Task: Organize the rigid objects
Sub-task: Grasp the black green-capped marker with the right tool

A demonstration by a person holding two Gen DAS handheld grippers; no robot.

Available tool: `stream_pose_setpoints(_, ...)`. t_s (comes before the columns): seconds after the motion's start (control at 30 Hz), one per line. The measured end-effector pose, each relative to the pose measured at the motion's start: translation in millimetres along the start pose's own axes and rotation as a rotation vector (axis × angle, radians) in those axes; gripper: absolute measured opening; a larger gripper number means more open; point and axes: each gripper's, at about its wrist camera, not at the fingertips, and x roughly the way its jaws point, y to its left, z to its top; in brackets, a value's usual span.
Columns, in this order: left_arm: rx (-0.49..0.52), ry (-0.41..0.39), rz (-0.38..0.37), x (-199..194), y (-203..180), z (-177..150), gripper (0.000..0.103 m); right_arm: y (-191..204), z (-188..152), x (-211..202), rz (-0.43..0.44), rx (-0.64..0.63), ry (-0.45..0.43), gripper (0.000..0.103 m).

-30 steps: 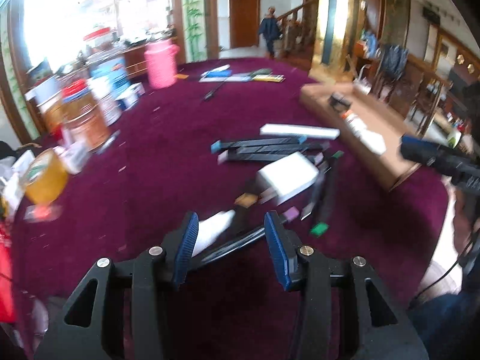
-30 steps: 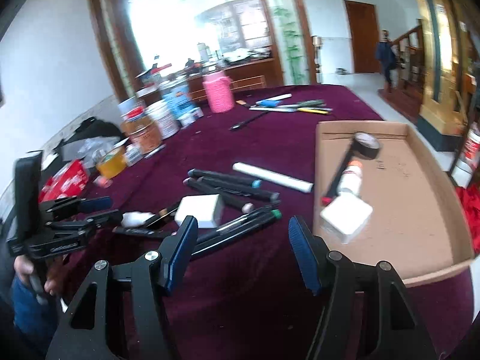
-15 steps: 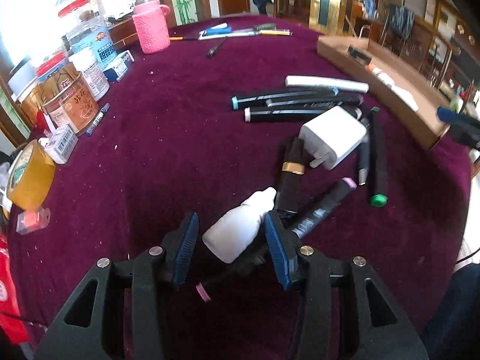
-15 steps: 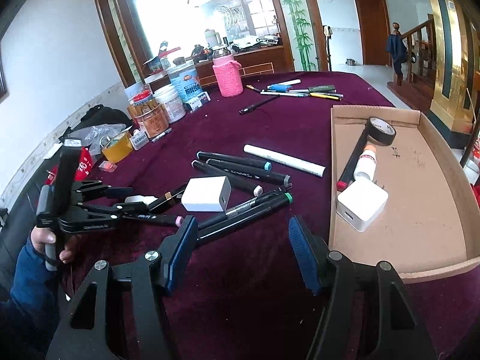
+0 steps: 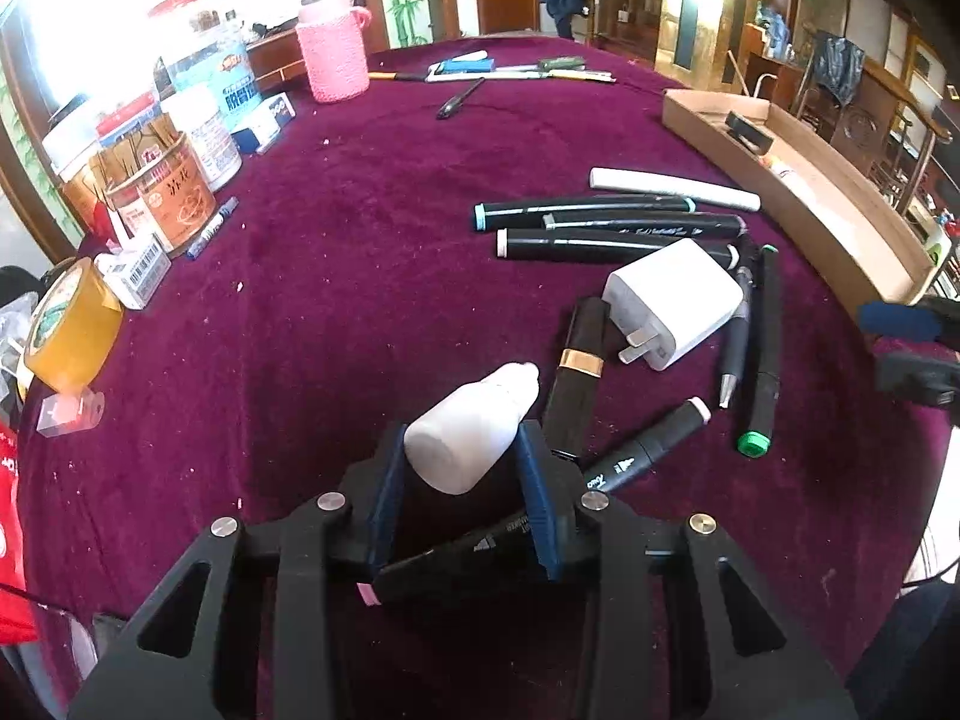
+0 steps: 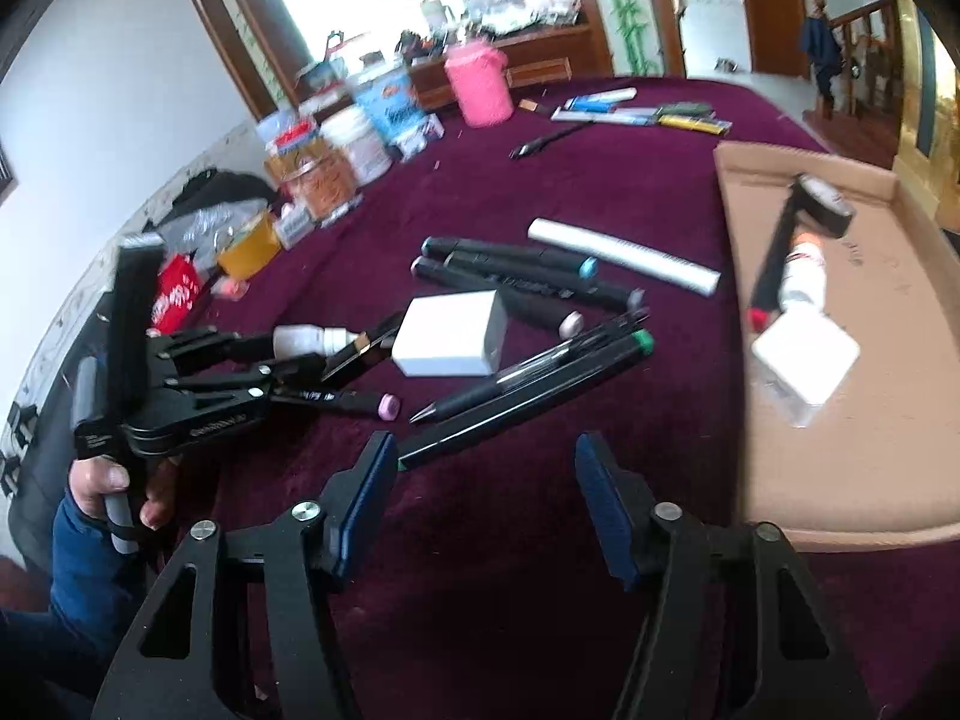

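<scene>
My left gripper (image 5: 462,450) is shut on a small white bottle (image 5: 468,429) just above the purple cloth; it also shows in the right wrist view (image 6: 309,339). A black marker with pink caps (image 5: 648,441) lies under the jaws. Beyond it lie a white charger (image 5: 672,303), a black tube with a gold band (image 5: 579,378), several black markers (image 5: 600,222) and a white stick (image 5: 672,187). My right gripper (image 6: 486,504) is open and empty over the cloth, near a green-capped marker (image 6: 528,399). A cardboard tray (image 6: 888,420) at the right holds a tape roll, a bottle and a white charger.
Jars, tins and boxes (image 5: 168,180) crowd the far left, with a yellow tape roll (image 5: 72,330) and a pink cup (image 5: 333,54). More pens (image 5: 516,69) lie at the far edge. The person's hand (image 6: 114,480) holds the left gripper.
My left gripper moved forward over the white bottle and shut on it. My right gripper stayed open and shifted slightly closer to the markers.
</scene>
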Motion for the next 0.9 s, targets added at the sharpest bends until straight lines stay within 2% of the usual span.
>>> stream_pose_setpoints(0.1, 0.009, -0.004, -0.019, -5.1, 4.4, 1.3, 0.034, -0.8, 6.3, 16.0, 0.019, 0.052, 0.056, 0.052)
stream_pose_setpoints(0.17, 0.026, -0.01, -0.005, -6.8, 5.2, 3.7, 0.034, -5.9, 10.1, 25.6, -0.011, 0.098, 0.08, 0.052)
stream_pose_setpoints(0.33, 0.086, 0.016, -0.023, 2.1, 0.9, 9.5, 0.035, -18.0, 17.8, 44.9, -0.025, 0.185, 0.128, 0.052)
stream_pose_setpoints(0.53, 0.108, 0.044, -0.033, 17.0, -5.3, 14.9, 0.035, -11.2, 24.1, 58.5, -0.134, 0.118, 0.161, 0.041)
stream_pose_setpoints(0.6, 0.108, 0.048, -0.028, 19.2, -6.8, 14.6, 0.035, -7.3, 24.0, 57.7, -0.16, 0.063, 0.176, 0.03)
stream_pose_setpoints(0.7, 0.11, 0.063, 0.0, 19.1, -6.6, 10.8, 0.034, -7.3, 17.2, 50.9, -0.174, -0.011, 0.194, 0.021)
stream_pose_setpoints(0.83, 0.097, 0.074, 0.011, 18.9, -2.3, 4.8, 0.031, -8.9, 4.5, 41.5, -0.23, -0.092, 0.188, 0.018)
stream_pose_setpoints(0.9, 0.077, 0.075, 0.008, 19.9, 0.1, 5.3, 0.031, -9.9, -0.3, 43.2, -0.234, -0.09, 0.183, 0.018)
